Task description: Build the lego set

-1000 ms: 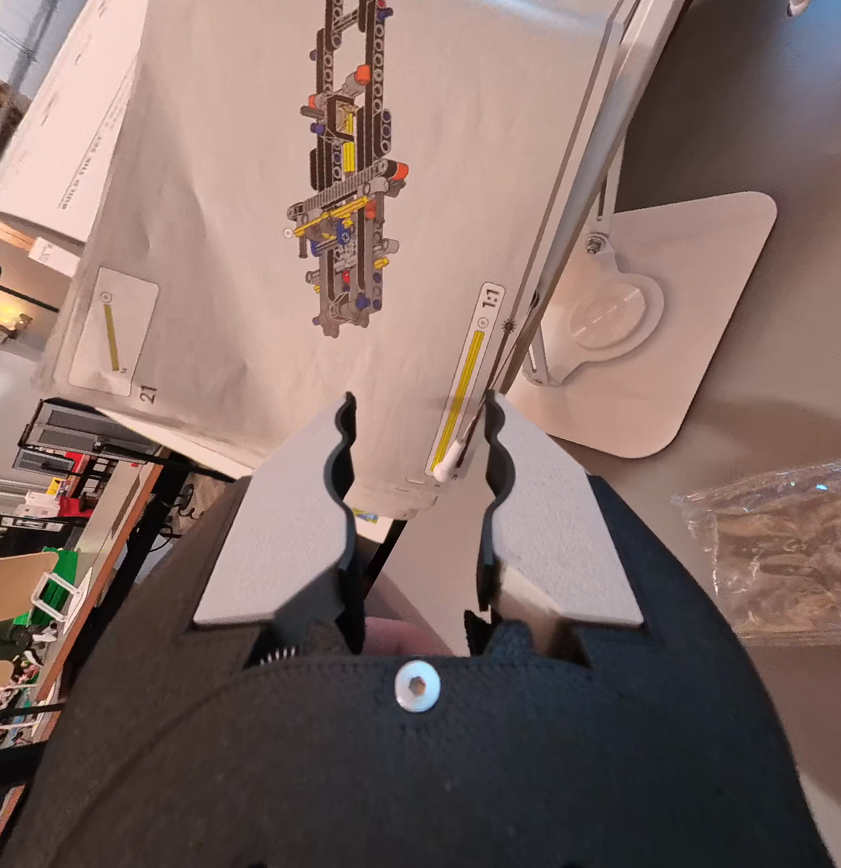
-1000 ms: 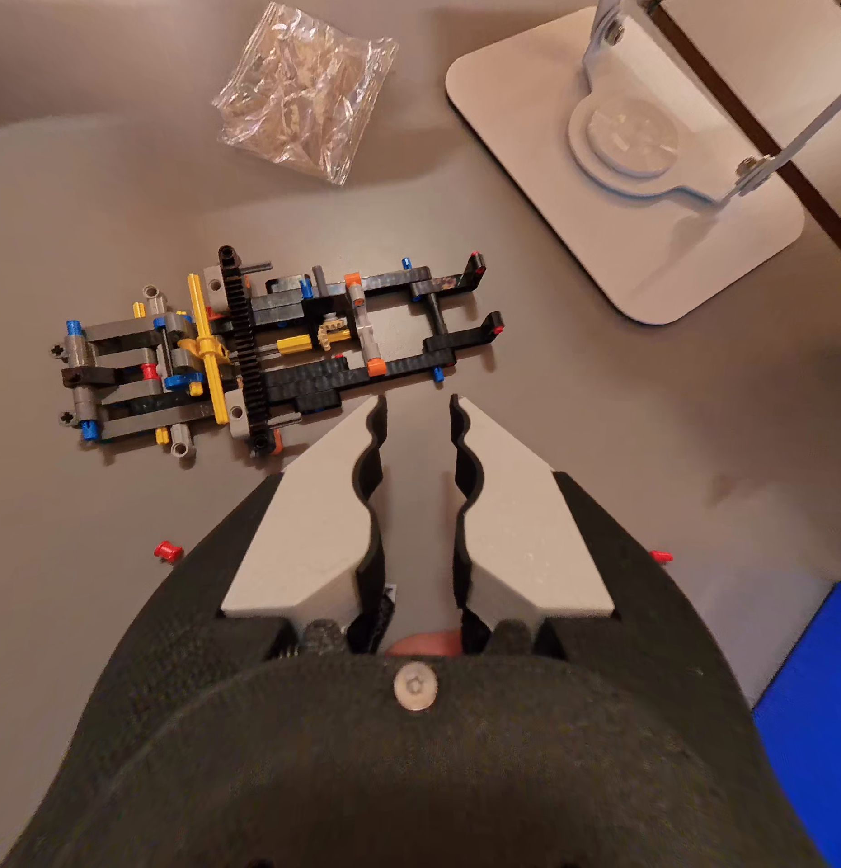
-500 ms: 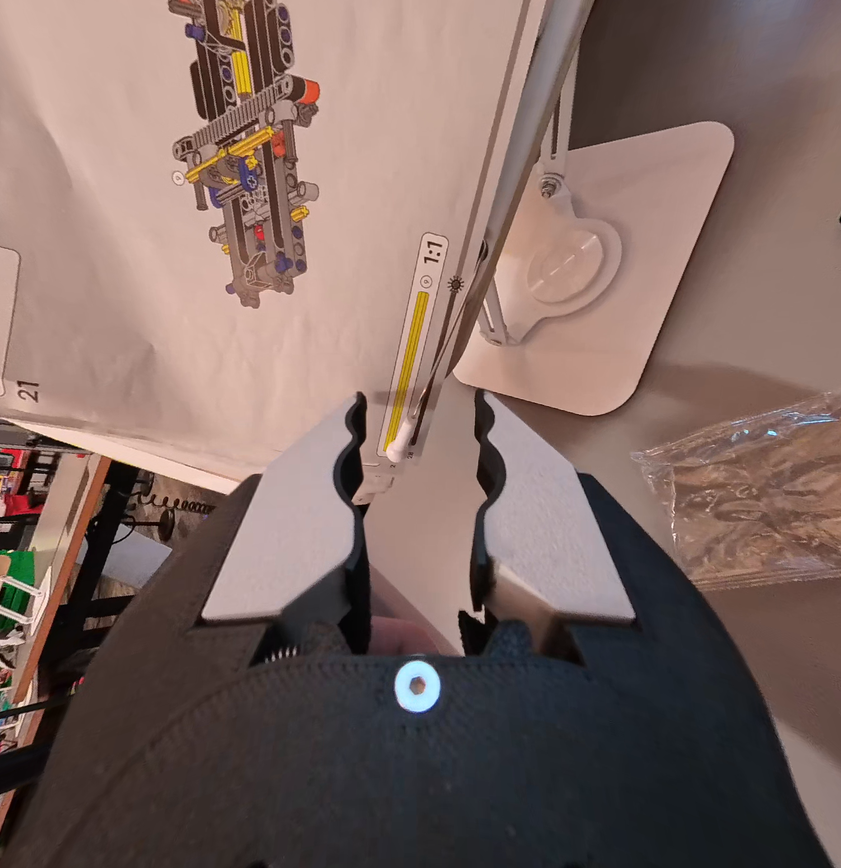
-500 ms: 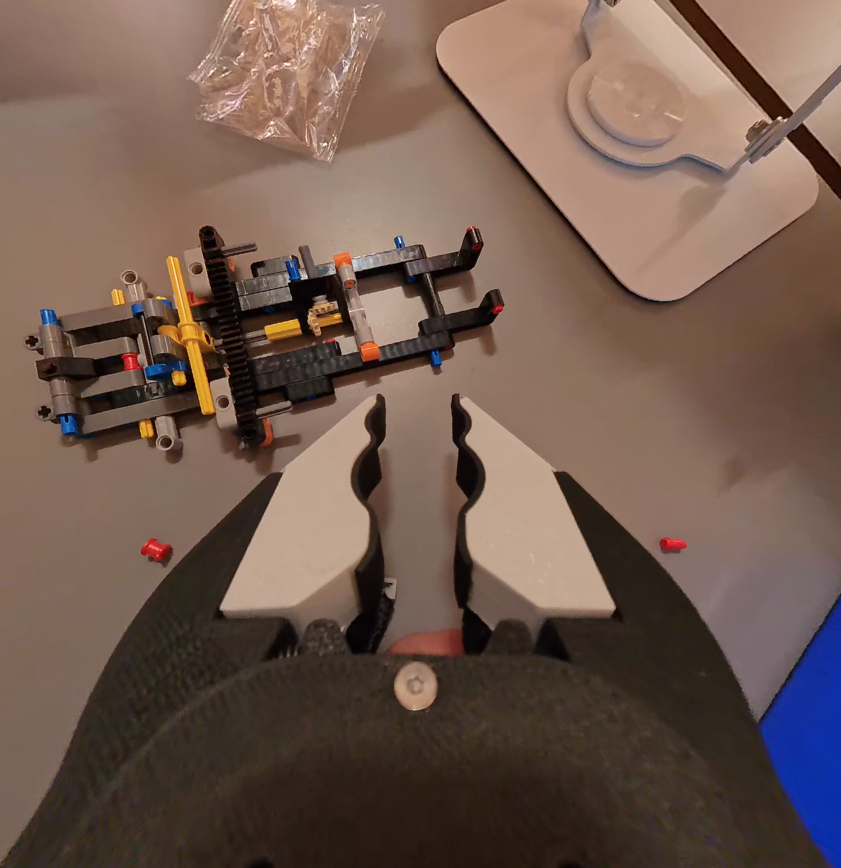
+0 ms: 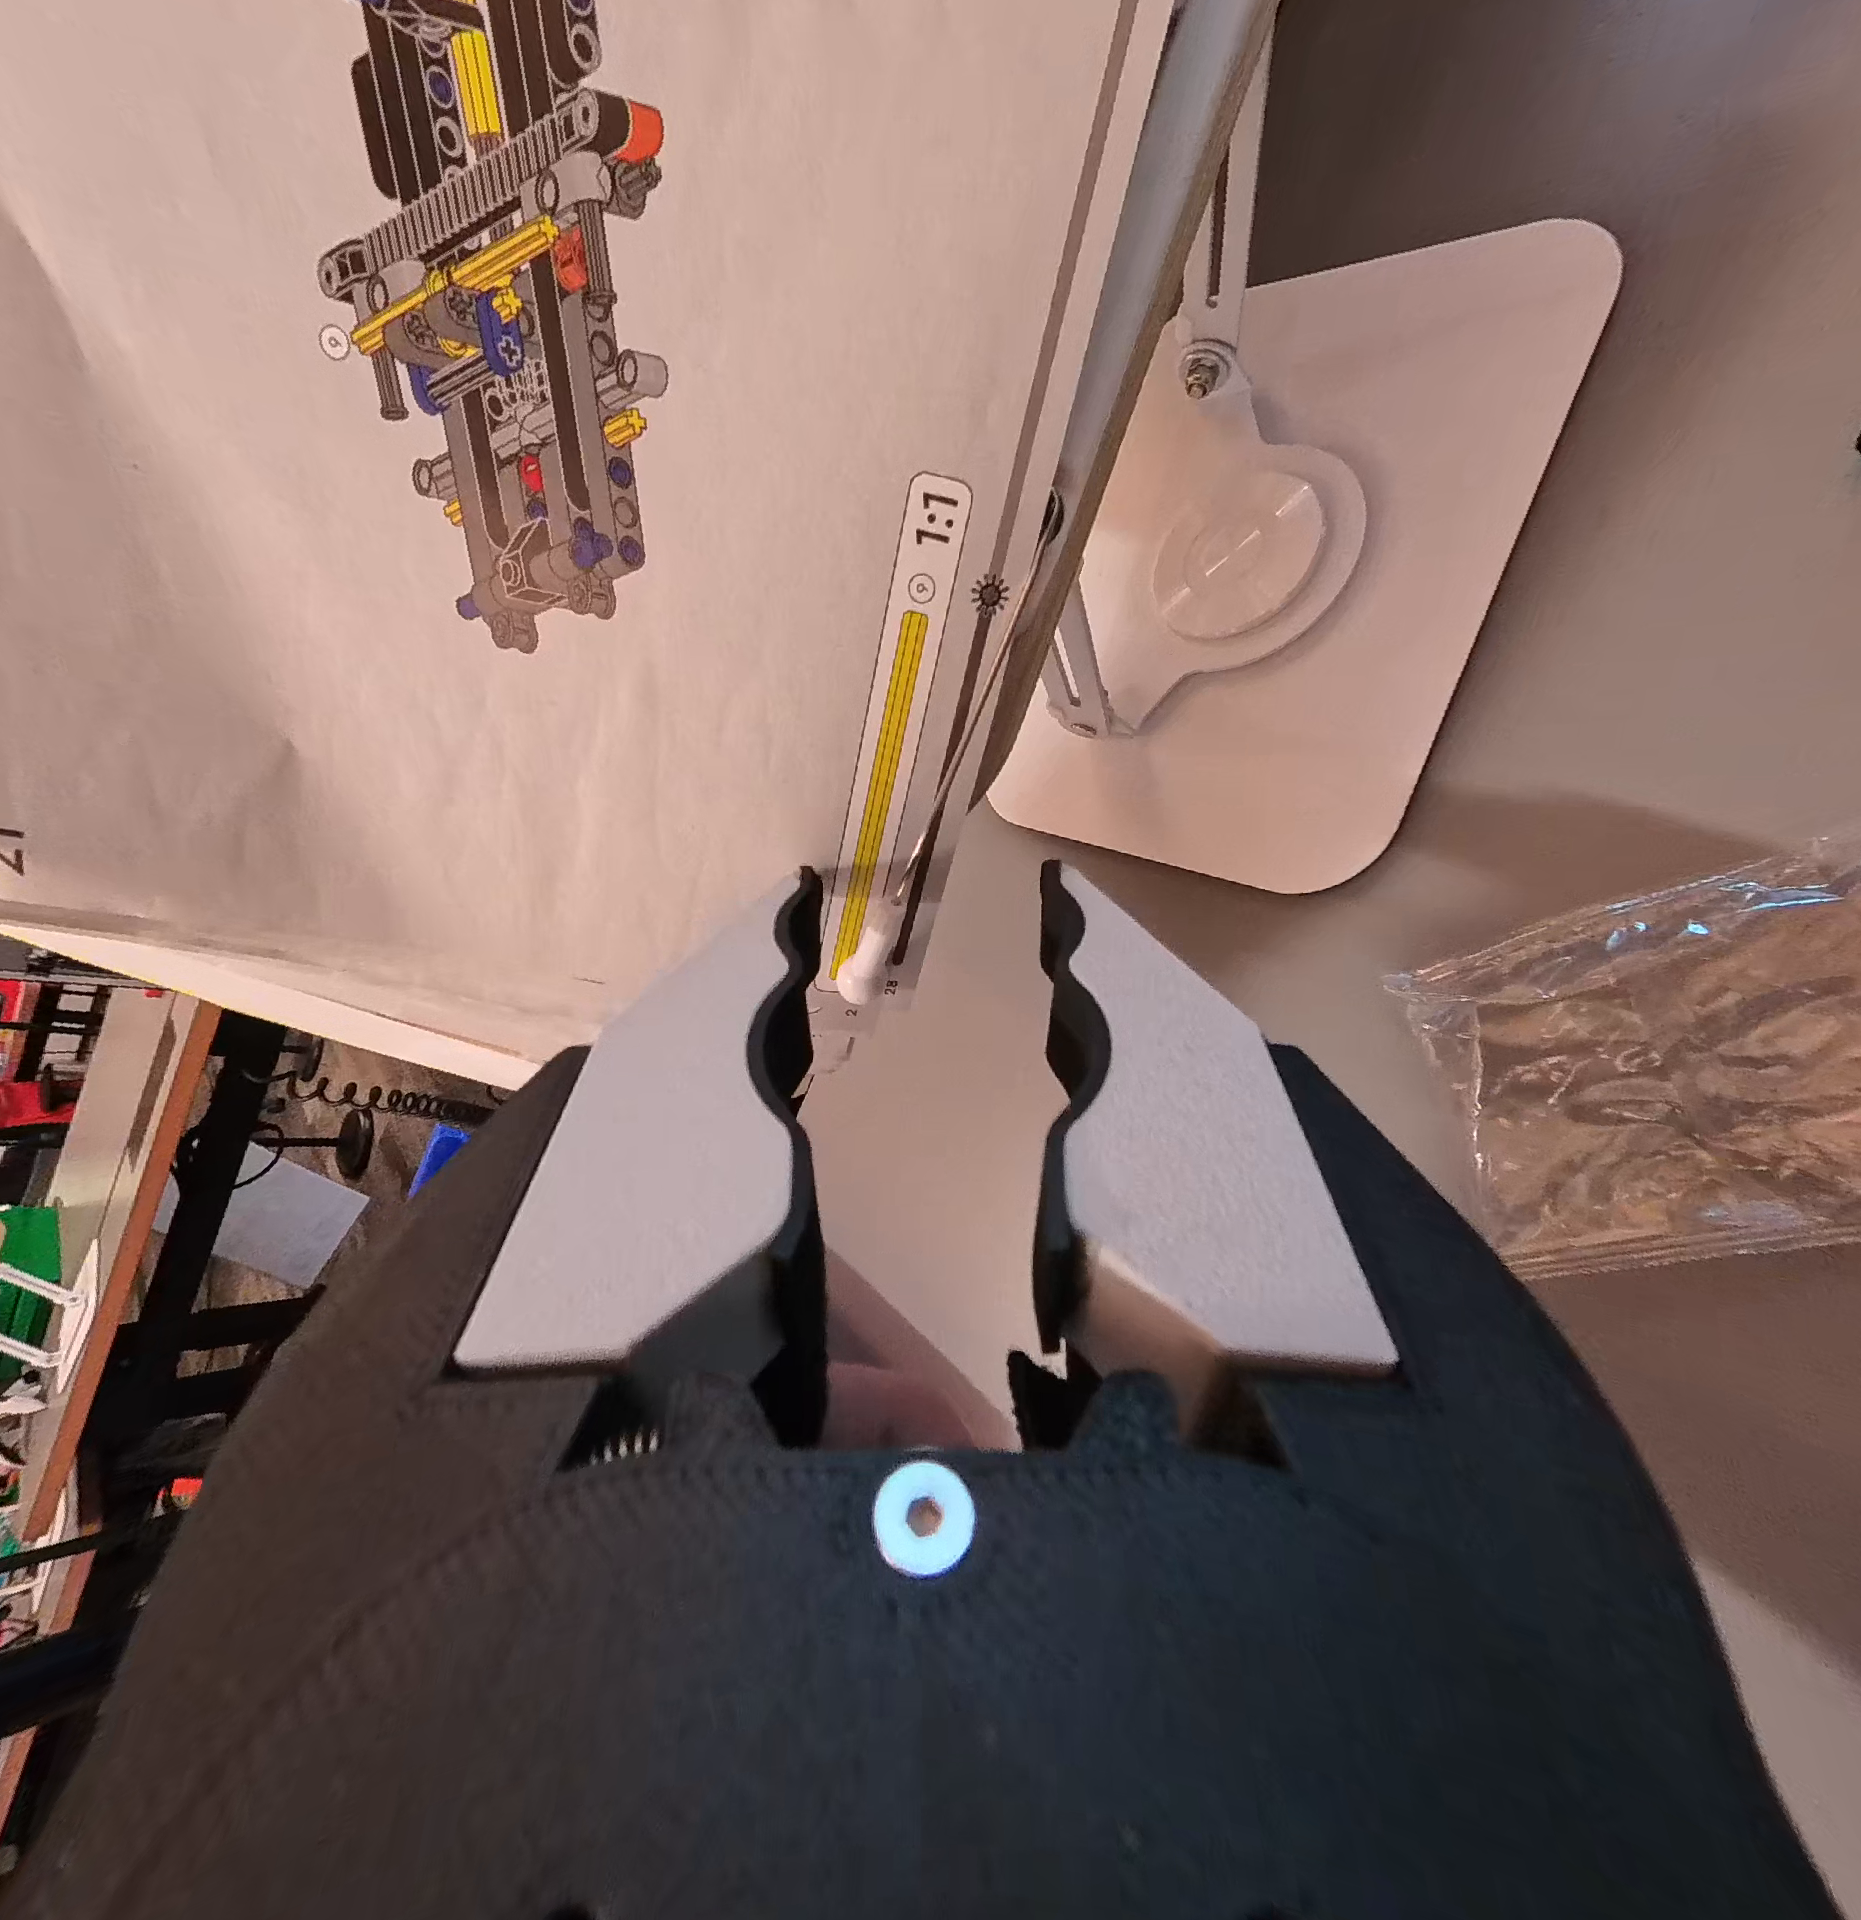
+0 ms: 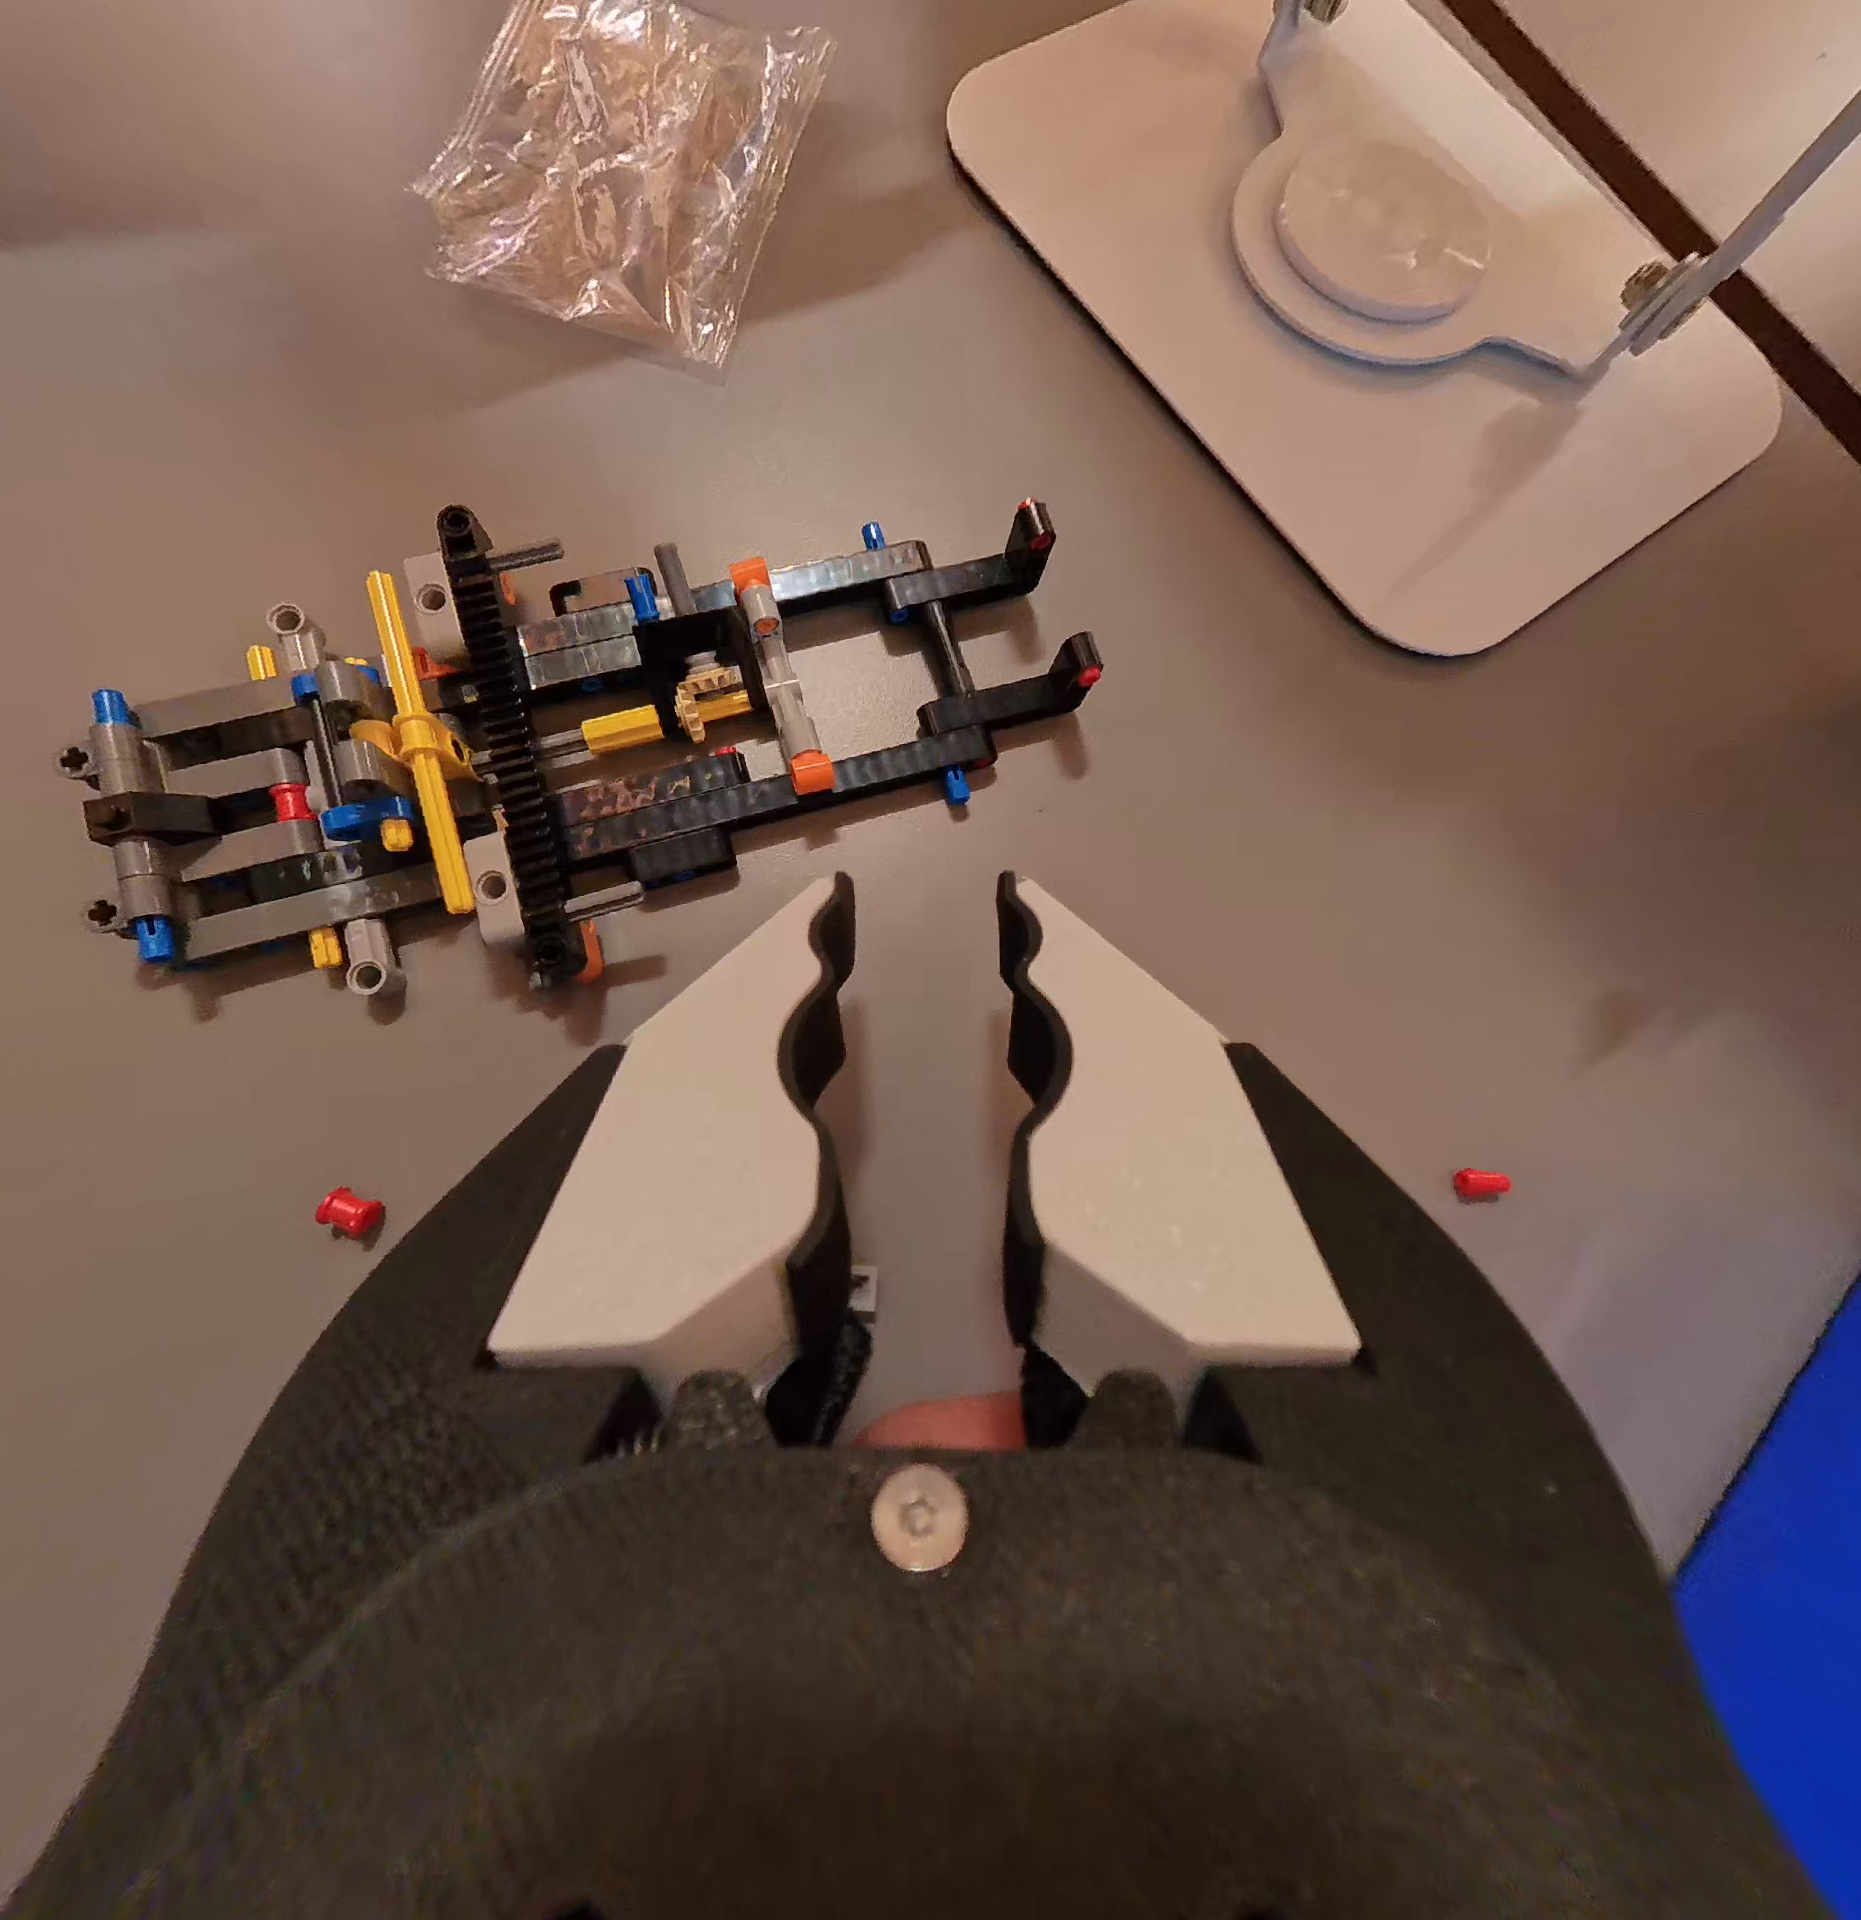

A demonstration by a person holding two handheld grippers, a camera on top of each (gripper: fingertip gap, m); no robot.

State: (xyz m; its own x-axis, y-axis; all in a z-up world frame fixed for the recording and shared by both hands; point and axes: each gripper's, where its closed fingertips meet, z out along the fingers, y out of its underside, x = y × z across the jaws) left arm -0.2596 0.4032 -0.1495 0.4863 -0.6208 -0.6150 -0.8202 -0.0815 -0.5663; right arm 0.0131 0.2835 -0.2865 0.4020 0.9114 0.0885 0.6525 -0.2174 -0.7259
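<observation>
In the right wrist view a half-built lego chassis (image 6: 593, 727) of black, grey, yellow and blue beams lies flat on the grey table. My right gripper (image 6: 924, 894) is open and empty, hovering just right of and in front of it. In the left wrist view my left gripper (image 5: 924, 883) is open and empty, its tips at the lower corner of the instruction booklet page (image 5: 697, 416), which is held on a white stand (image 5: 1310, 582). The page's clip wire with a white tip (image 5: 864, 961) lies between the jaws, not gripped.
A clear plastic bag of parts (image 6: 625, 177) lies behind the chassis and also shows in the left wrist view (image 5: 1674, 1070). Two small red pins lie loose on the table, one left (image 6: 349, 1212) and one right (image 6: 1480, 1182). A blue surface (image 6: 1799, 1558) is at the right edge. My right fingertips sit around 35 cm from my left ones.
The left gripper has moved in toward the page's lower corner, which now sits between its open jaws. The right gripper has pulled back a little from the chassis.
</observation>
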